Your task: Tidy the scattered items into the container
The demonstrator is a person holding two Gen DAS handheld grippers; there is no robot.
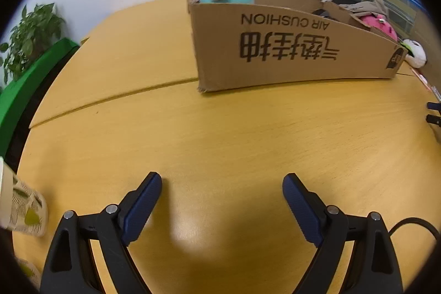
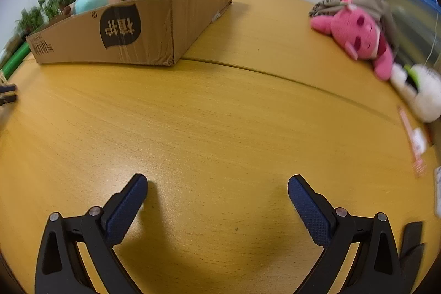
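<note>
1. Between picks: left gripper [image 1: 222,181] and right gripper [image 2: 217,182] both spread wide, nothing held, angled down over bare wooden table [image 2: 220,115].
2. Cardboard box [image 2: 143,26] at far left of table, teal plush [image 2: 92,2] already inside at far end.
3. Still out: pink plush [image 2: 358,37] far right, lying against a grey-beige bundle [image 2: 366,0]; white plush [image 2: 419,92] just beside it, near table edge.
4. Next, probably: swing right gripper toward pink plush, close on body, carry left, drop over box wall. Soft toy, needs deep bite.
</note>
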